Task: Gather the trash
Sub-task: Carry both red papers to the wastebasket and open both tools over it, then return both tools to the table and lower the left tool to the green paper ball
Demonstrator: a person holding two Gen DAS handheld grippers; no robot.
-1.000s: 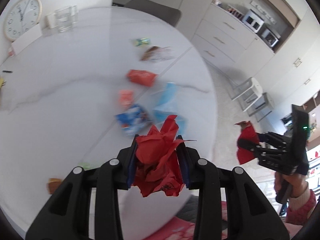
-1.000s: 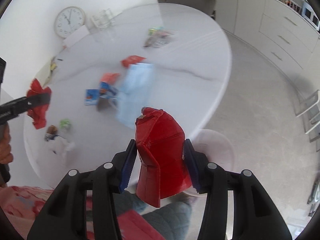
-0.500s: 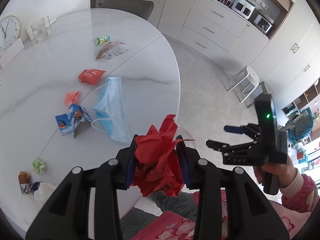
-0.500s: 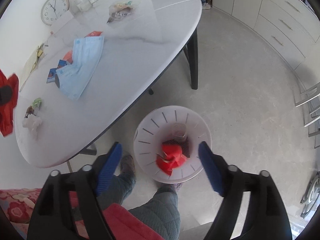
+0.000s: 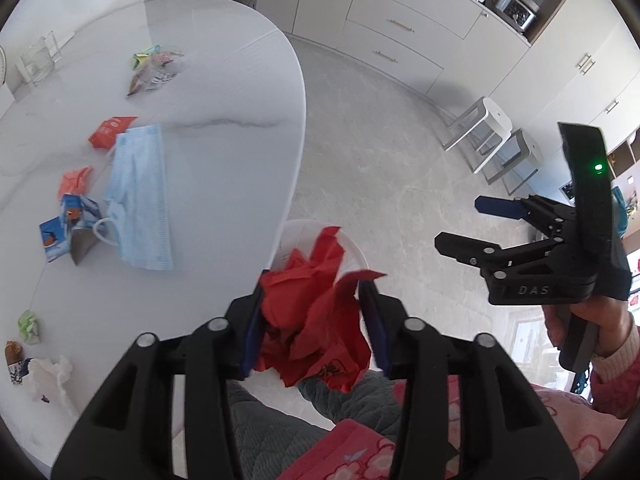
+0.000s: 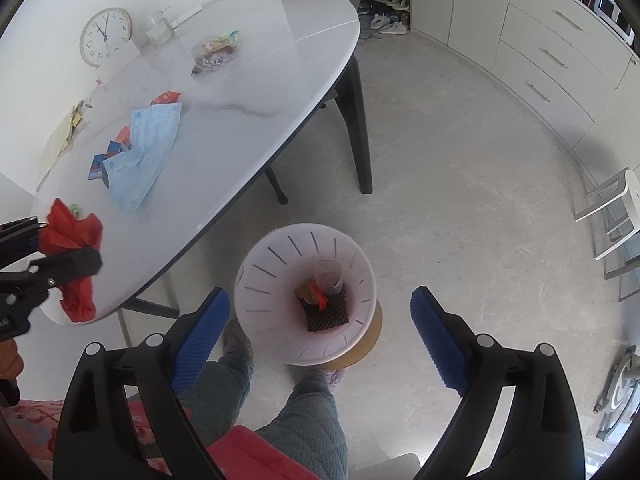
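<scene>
My left gripper [image 5: 312,292] holds a crumpled red paper [image 5: 308,328] just past the table edge, above the near rim of the white bin [image 5: 304,226]. Its jaws are opening, with the paper still wedged between the pads. From the right wrist view, that gripper [image 6: 70,240] and the paper [image 6: 80,300] hang at the left. My right gripper [image 6: 320,296] hovers over the bin [image 6: 256,264], its jaws opening wide with nothing between them. A red wrapper [image 6: 318,296] lies inside the bin. On the table lie a blue face mask [image 5: 140,196], a red packet [image 5: 110,130] and several small wrappers.
The white oval table [image 5: 224,92] ends close to the bin, which stands on the floor by the person's legs [image 6: 316,412]. A dark table leg [image 6: 360,128] is behind the bin. White stools [image 5: 492,128] and drawers [image 5: 400,28] stand further right. A clock [image 6: 105,36] leans at the table's back.
Both grippers swung from over the table to the bin. The right one let its red piece fall into the bin and opened wide. The left jaws have widened around the red paper.
</scene>
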